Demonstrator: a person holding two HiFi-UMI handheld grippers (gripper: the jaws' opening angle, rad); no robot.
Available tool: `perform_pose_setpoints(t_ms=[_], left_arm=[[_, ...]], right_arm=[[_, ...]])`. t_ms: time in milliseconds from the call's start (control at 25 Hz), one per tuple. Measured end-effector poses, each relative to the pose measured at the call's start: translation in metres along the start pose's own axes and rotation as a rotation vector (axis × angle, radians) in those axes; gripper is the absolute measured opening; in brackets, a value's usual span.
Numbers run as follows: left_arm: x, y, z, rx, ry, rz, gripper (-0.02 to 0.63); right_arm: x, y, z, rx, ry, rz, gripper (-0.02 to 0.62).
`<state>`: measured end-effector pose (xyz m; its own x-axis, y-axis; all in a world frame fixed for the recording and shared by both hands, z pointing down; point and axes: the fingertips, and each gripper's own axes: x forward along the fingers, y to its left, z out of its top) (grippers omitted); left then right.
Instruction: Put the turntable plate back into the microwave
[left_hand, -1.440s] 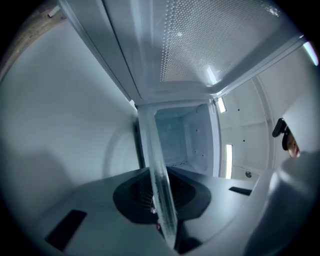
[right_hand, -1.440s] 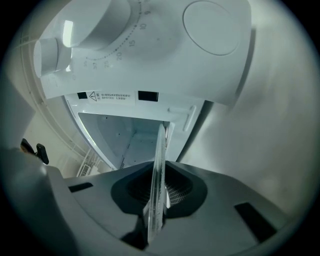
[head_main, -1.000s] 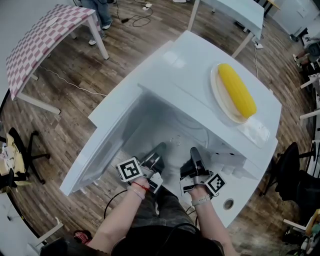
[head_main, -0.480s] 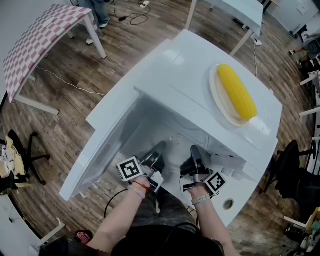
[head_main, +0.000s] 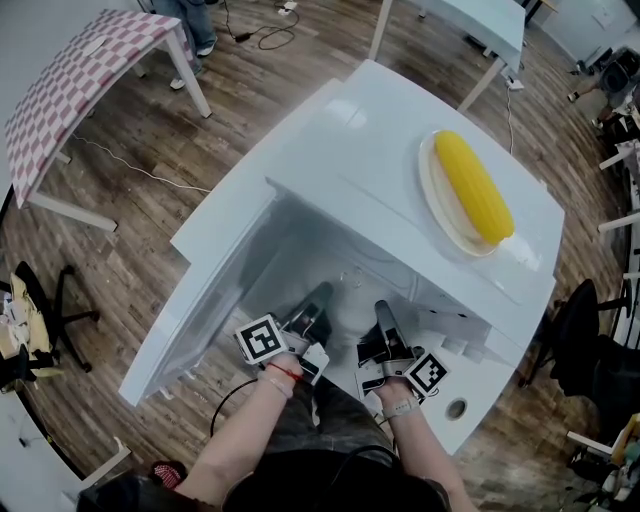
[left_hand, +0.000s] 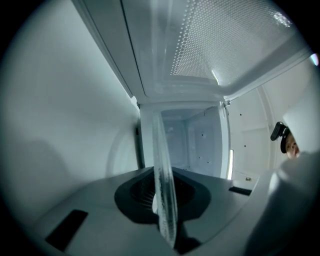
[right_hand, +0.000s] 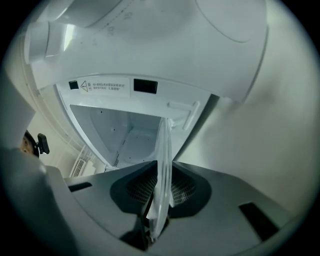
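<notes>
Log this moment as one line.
left tongs: shut on turntable plate | right tongs: shut on same | turntable plate: at microwave mouth, not seated | door: open | microwave top: corn on dish

Your head view is bright and even, with soft glare on the microwave (head_main: 345, 115) top and bowed edges. Ahead of the left gripper (left_hand: 165, 210) the cavity (left_hand: 200, 145) is dim and bluish; a lit strip (left_hand: 230, 164) glows to its right. Both gripper views bend and blacken at the corners, and the plate (left_hand: 161, 170) between the jaws blurs.
</notes>
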<state>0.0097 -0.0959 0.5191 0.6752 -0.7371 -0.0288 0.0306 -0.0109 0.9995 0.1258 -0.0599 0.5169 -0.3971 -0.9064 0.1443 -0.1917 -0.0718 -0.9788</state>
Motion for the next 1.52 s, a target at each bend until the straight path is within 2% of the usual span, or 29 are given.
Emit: perform_pose_setpoints(t_ms=[160,560,800,1000,1120,1240,1400,1520], left_arm=[[-0.001,-0.001,0.001,-0.005,-0.017,-0.009,0.031],[0.011,-0.008,0.001,-0.008,-0.020,-0.001,0.031],[0.015,-0.002,0.005,0.048,-0.015,0.024,0.031],[0.021,0.001,0.004,0.037,-0.014,0.035,0.031],[0.022,-0.002,0.003,0.010,-0.029,0.010,0.031],[0.020,0.002,0.005,0.075,-0.021,0.044,0.031],[0.018,0.004,0.004,0.159,0.000,0.095,0.032],[0.020,-0.002,0.001,0.185,0.012,0.071,0.048]], right_arm=[[-0.005,-0.001,-0.020,-0.015,0.059,0.001,0.058],[-0.004,0.002,-0.008,-0.002,0.008,0.011,0.057],[0.001,0.003,-0.003,0.027,-0.015,0.016,0.057],[-0.004,0.004,-0.015,0.038,0.021,0.026,0.060],[-0.005,0.005,-0.031,0.042,0.071,0.039,0.060],[-0.003,0.006,-0.043,0.051,0.096,0.046,0.058],[-0.004,0.006,-0.044,0.052,0.077,0.055,0.054],[-0.005,0.006,-0.042,0.055,0.063,0.065,0.051]])
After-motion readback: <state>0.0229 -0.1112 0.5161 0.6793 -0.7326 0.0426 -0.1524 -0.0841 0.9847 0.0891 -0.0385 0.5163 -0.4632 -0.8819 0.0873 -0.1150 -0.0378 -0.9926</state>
